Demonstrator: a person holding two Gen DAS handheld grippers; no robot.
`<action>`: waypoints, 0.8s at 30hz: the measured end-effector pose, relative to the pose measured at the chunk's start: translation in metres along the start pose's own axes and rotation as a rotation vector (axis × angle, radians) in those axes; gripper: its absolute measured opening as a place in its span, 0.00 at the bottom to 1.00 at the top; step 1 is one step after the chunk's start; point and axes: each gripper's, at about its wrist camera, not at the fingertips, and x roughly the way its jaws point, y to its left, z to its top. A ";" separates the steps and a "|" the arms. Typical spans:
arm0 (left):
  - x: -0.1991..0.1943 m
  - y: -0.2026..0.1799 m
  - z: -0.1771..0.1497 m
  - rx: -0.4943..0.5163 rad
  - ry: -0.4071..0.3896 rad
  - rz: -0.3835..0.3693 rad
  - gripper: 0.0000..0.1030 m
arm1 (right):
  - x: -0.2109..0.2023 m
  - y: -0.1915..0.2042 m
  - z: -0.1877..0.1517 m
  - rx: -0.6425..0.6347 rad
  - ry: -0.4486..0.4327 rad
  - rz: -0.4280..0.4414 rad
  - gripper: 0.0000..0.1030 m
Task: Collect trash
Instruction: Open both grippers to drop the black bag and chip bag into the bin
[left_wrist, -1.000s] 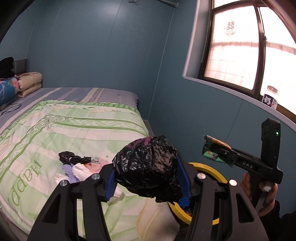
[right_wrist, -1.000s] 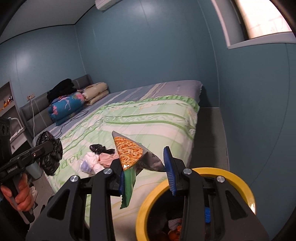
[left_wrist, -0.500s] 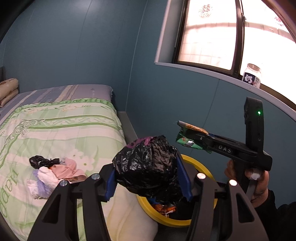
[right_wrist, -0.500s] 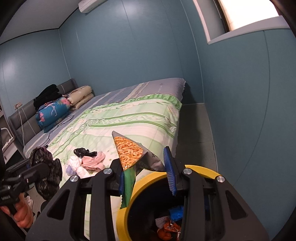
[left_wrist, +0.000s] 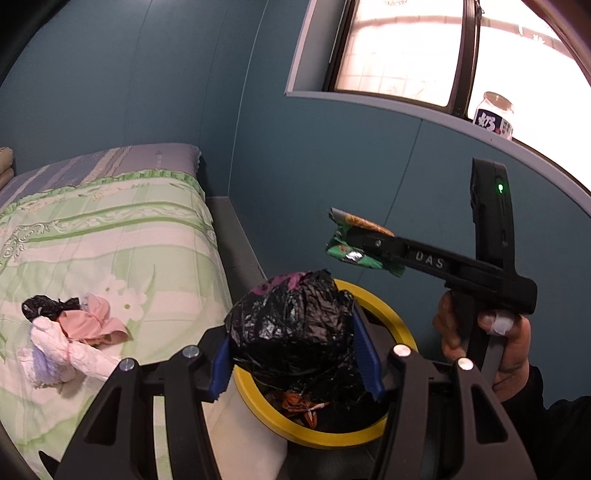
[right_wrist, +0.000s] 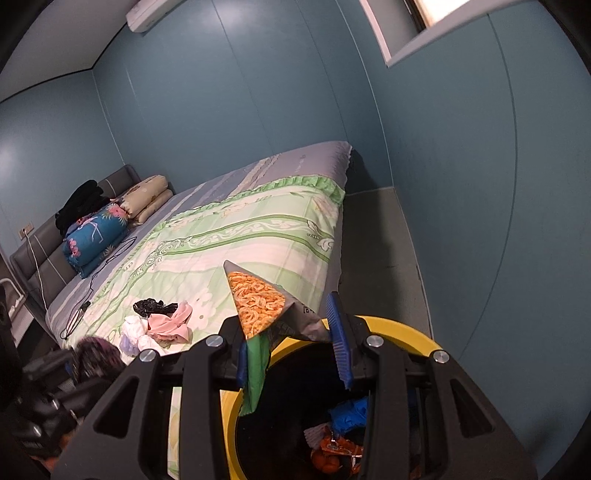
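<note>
Currently left gripper (left_wrist: 291, 363) is clamped on a crumpled black plastic bag (left_wrist: 291, 332), blue pads (left_wrist: 364, 356) pressing both sides, with a bit of purple showing at the bag's top. Bag hangs right over the yellow-rimmed trash bin (left_wrist: 388, 314), which already has orange wrappers (left_wrist: 301, 404) inside. Right gripper (right_wrist: 291, 343) is pinching a snack bag (right_wrist: 258, 299), orange chips print on top and a green flap hanging down by the left pad; the bag fills only part of the gap and does not reach the right pad (right_wrist: 338, 343). In the left wrist view the same snack bag (left_wrist: 354, 243) sits above and just beyond the bin rim, with the person's right hand (left_wrist: 484, 339) on the handle, one finger with white tape. From the right wrist view the bin (right_wrist: 406, 334) is directly below, with blue and orange trash at the bottom. Bin stands on the floor just beside the bed (left_wrist: 110, 236). On the green quilt (right_wrist: 258, 232) lies a small pile of pink, white and black clothes (left_wrist: 70, 332). Pillows (right_wrist: 147, 195) and a folded blue blanket (right_wrist: 92, 236) sit at the headboard. Jar (left_wrist: 493, 114) stands on the window sill.
</note>
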 end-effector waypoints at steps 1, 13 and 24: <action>0.006 -0.002 -0.003 0.004 0.012 -0.006 0.51 | 0.002 -0.001 0.000 0.007 0.004 -0.002 0.33; 0.055 -0.008 -0.030 -0.009 0.142 -0.052 0.51 | 0.017 -0.023 -0.005 0.078 0.066 0.004 0.33; 0.064 -0.004 -0.038 -0.041 0.181 -0.080 0.56 | 0.022 -0.033 -0.009 0.130 0.080 0.020 0.49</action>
